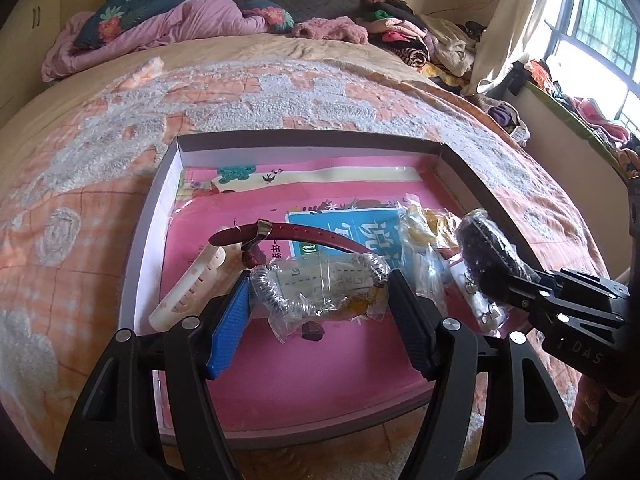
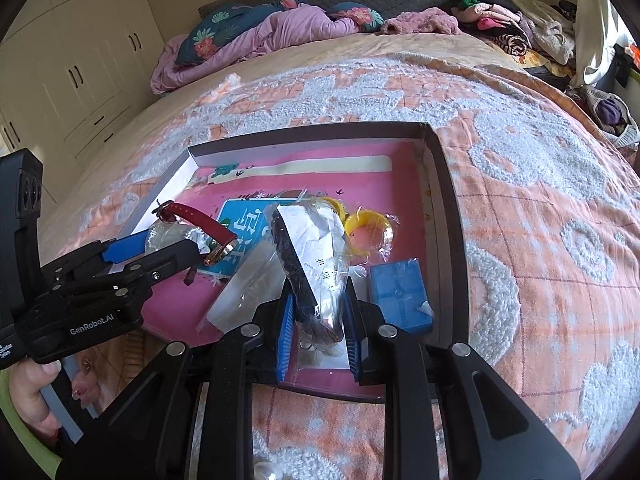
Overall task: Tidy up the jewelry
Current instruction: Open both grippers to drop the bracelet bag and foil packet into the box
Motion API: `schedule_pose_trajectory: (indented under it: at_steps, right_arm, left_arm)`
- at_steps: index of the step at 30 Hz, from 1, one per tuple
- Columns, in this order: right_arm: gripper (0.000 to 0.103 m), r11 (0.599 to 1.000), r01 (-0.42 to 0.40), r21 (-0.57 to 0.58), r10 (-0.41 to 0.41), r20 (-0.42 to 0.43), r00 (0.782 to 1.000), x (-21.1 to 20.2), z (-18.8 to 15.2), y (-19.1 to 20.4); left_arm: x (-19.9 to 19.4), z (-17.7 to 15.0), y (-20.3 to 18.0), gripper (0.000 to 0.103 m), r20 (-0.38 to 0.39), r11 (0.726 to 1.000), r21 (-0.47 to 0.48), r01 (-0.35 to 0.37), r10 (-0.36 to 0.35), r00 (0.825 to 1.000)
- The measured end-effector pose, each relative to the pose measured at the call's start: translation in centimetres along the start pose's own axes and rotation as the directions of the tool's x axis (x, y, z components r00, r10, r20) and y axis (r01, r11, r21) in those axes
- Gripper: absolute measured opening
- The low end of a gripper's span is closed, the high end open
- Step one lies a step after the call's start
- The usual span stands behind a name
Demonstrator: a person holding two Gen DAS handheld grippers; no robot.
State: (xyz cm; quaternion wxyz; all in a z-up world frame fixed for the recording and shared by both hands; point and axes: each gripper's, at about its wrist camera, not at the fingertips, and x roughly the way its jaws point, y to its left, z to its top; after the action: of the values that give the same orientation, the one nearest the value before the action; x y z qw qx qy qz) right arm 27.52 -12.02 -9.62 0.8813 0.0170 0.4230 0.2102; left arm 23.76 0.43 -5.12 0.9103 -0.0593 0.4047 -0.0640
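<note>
A shallow box (image 1: 312,136) lies on the bed with a pink book as its floor. My left gripper (image 1: 320,284) is shut on a clear bag holding a silver coil bracelet (image 1: 280,300), the bag spanning from pad to pad. In the right wrist view, my right gripper (image 2: 320,296) is shut on a clear bag of dark beads (image 2: 292,256) with a white paper slip. That bag (image 1: 480,240) stands upright at the box's right side. A red watch strap (image 1: 304,236) and bagged yellow bangles (image 2: 368,224) lie in the box.
A white ribbed clip (image 1: 192,284) rests at the box's left, a blue box (image 2: 400,292) at its near right, and an earring card (image 1: 480,304) under the right gripper. Orange patterned blanket (image 2: 540,240) surrounds the box. Pillows, clothes and a wardrobe stand beyond. A hand (image 2: 28,392) holds the left gripper.
</note>
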Motion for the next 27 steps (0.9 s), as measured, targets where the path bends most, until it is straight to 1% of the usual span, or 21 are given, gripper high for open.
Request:
schedule_pose_trajectory:
  at_steps: [6, 14, 16, 18, 20, 22, 24, 26, 27]
  right_arm:
    - [0.024, 1.0, -0.001, -0.003, 0.001, -0.009, 1.0, 0.2, -0.2, 0.2]
    - [0.028, 1.0, -0.012, -0.012, 0.012, -0.001, 1.0, -0.1, -0.3, 0.5]
    - [0.035, 1.0, -0.015, -0.01, 0.015, 0.01, 1.0, -0.5, -0.3, 0.6]
    - [0.039, 1.0, -0.016, -0.009, 0.016, 0.021, 1.0, -0.9, -0.3, 0.6]
    - [0.04, 1.0, -0.015, -0.011, 0.016, 0.035, 0.999, -1.5, -0.2, 0.7]
    - [0.046, 1.0, -0.015, -0.01, 0.015, 0.049, 0.999, -2.1, -0.2, 0.7]
    - [0.049, 1.0, -0.009, -0.005, 0.01, 0.062, 0.998, -2.6, -0.2, 0.6]
    - [0.052, 1.0, -0.011, 0.003, 0.011, 0.075, 0.997, -3.2, -0.2, 0.4]
    - [0.056, 1.0, -0.01, 0.008, 0.01, 0.084, 0.996, -3.6, -0.2, 0.4]
  left_arm:
    - [-0.1, 0.0, -0.1, 0.059, -0.001, 1.0, 0.001, 0.0, 0.0, 1.0]
    - [-0.1, -0.1, -0.3, 0.06, -0.004, 1.0, 0.004, -0.001, 0.001, 1.0]
    - [-0.1, -0.1, -0.3, 0.061, -0.003, 1.0, 0.004, -0.007, 0.007, 1.0]
    - [-0.1, -0.1, -0.4, 0.061, -0.002, 1.0, 0.007, -0.011, 0.011, 1.0]
    - [-0.3, -0.1, -0.4, 0.062, -0.001, 1.0, 0.007, -0.009, 0.009, 1.0]
    - [-0.5, -0.1, -0.4, 0.064, 0.003, 1.0, 0.006, -0.009, 0.009, 1.0]
    - [-1.0, 0.1, -0.3, 0.069, 0.014, 1.0, 0.006, -0.009, 0.009, 1.0]
    - [-1.5, 0.3, -0.3, 0.069, 0.028, 1.0, 0.005, -0.01, 0.01, 1.0]
    - [-1.8, 0.4, -0.2, 0.069, 0.031, 1.0, 0.004, -0.009, 0.009, 0.999]
